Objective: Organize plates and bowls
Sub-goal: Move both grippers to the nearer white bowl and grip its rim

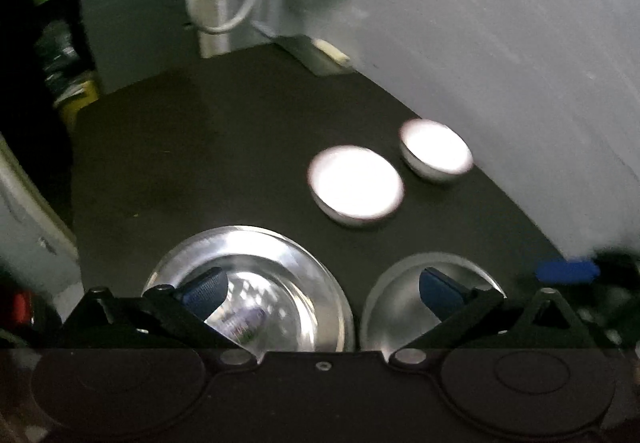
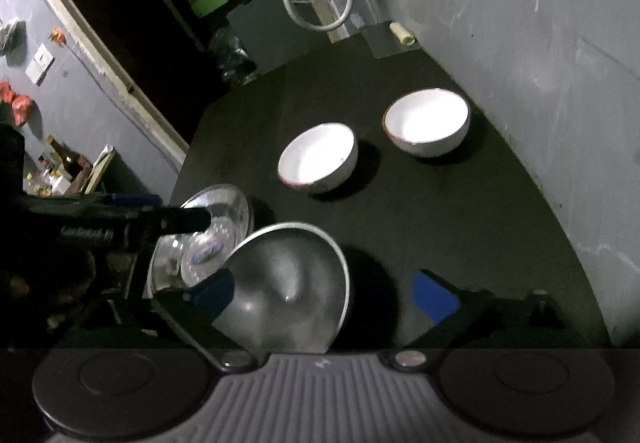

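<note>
Below, steel bowl (image 2: 288,283) under right hand-held gripper (image 2: 326,297), jaws wide, nothing gripped.

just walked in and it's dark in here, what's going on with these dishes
A person is sorting dishes on a dark table with a handheld gripper in each hand. Both the left gripper and the right gripper are open and grip nothing. Just below them a shiny glass plate and a metal bowl sit side by side. Farther back, near the grey wall, two white bowls stand upright and apart.
</note>
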`<state>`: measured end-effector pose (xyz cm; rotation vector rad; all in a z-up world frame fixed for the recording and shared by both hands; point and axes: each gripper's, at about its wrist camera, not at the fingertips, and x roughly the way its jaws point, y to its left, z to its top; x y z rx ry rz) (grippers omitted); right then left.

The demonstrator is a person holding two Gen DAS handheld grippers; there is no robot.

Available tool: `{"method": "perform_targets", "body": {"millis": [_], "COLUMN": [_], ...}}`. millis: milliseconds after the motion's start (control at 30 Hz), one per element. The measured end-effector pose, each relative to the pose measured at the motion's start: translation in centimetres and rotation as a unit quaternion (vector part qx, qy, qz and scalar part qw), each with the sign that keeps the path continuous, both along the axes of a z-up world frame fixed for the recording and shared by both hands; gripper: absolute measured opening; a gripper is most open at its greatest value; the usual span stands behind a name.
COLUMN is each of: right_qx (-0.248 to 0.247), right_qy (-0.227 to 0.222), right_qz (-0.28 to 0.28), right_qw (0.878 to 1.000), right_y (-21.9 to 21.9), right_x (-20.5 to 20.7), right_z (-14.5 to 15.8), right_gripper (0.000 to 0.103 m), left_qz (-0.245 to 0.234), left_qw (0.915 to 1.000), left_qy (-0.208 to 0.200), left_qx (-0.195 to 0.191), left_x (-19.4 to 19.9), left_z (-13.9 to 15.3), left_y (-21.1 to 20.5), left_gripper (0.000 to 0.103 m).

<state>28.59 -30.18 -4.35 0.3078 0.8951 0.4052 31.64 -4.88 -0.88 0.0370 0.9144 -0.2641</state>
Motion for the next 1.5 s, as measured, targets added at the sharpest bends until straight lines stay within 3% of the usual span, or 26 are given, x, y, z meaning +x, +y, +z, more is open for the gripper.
{"method": "perform_targets", "body": {"millis": [100,267,567,867,1067,1400,1500], "right_qx": [0.0,-0.009,-0.019,-0.029,-0.028,-0.014,-0.014], "right_qy": [-0.01,-0.014,0.013,0.028,0.03,0.033,0.034], "right_qz": [-0.022,-0.07,-0.113,-0.115,-0.113,-0.102,-0.099], "right_qw": [1.0,0.997,0.993,0.993,0.993,0.994,0.994], "right_y": [-0.1,0.2,1.2,2.7,3.2,3.8,4.0], "right_x": [0.8,3.1,7.6,10.0,10.8,12.2,12.5], "right_z": [0.0,-0.4,-1.9,-3.6,-4.0,-4.5,-4.4], "right_gripper": [0.103,0.103,0.103,0.102,0.091,0.07,0.065], "left_qz": [0.033,0.073,-0.004,-0.049,-0.069,-0.088,-0.091], "left_qw": [0.9993,0.9964,0.9988,0.997,0.9953,0.9942,0.9938], "left_qy": [-0.015,-0.029,0.003,0.032,0.044,0.056,0.06], "left_qx": [-0.004,0.032,0.049,0.05,0.051,0.027,0.022], "left_x": [1.6,5.1,11.0,13.8,14.7,14.8,14.6], "left_z": [0.0,-0.8,-3.3,-5.3,-5.9,-5.7,-5.7], "left_y": [0.5,0.5,-0.9,-1.7,-1.7,-1.9,-2.1], "left_gripper": [0.102,0.102,0.102,0.102,0.1,0.069,0.051]}}
